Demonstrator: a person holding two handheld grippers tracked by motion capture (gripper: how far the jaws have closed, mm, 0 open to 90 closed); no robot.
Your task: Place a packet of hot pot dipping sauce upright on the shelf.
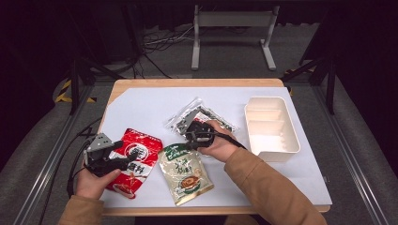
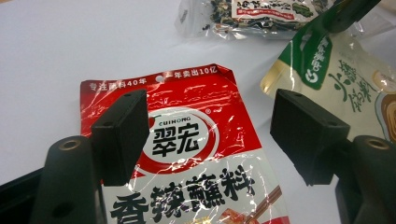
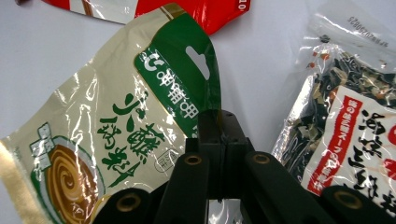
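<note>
A green-and-cream sauce packet lies near the table's front middle. My right gripper is shut on its green top edge, and the jaws meet flat on the film beside the hang hole. The corner it grips is lifted off the white sheet. To the left lies a red sauce packet. My left gripper hovers over it, open, with the packet's red face showing between the two black pads and nothing touching them.
A clear packet of dried seaweed lies just behind the right gripper. A white compartment tray stands at the right. White paper covers the wooden table. The packets lie close together, almost touching.
</note>
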